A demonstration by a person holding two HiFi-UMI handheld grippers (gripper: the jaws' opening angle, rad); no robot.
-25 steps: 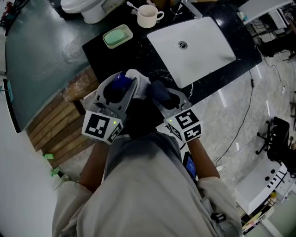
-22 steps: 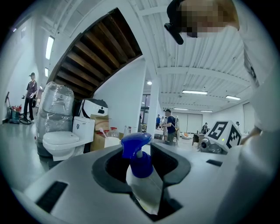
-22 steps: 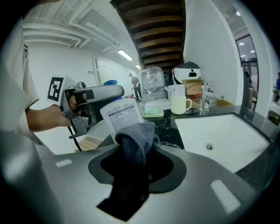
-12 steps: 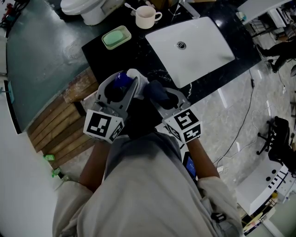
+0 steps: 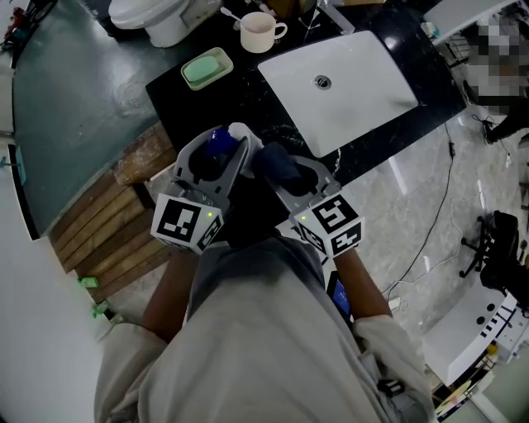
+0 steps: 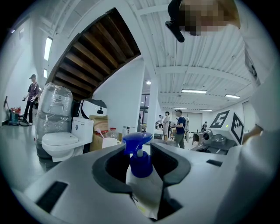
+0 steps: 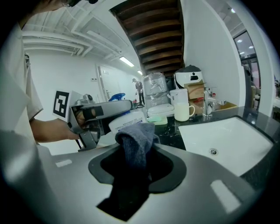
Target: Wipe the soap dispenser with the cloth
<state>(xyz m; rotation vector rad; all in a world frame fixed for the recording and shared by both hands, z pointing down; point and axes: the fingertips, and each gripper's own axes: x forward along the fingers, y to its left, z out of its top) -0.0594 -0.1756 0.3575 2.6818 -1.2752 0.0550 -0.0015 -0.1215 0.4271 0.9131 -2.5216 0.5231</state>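
Observation:
My left gripper [image 5: 221, 154] is shut on the soap dispenser [image 6: 143, 186], a white bottle with a blue pump top [image 5: 218, 144], held off the counter in front of me. Its white body [image 7: 126, 122] shows beside the cloth in the right gripper view. My right gripper [image 5: 281, 168] is shut on a dark grey-blue cloth [image 7: 135, 141], bunched and sticking up from the jaws. In the head view the cloth [image 5: 278, 164] sits right next to the bottle's white body [image 5: 248, 137]; whether they touch I cannot tell.
A black counter [image 5: 240, 91] holds a white sink basin [image 5: 347, 78], a green soap dish [image 5: 207, 67] and a white mug [image 5: 259, 31]. A toilet [image 5: 157, 15] stands beyond it. Wooden slats [image 5: 107, 223] lie at the left on the floor.

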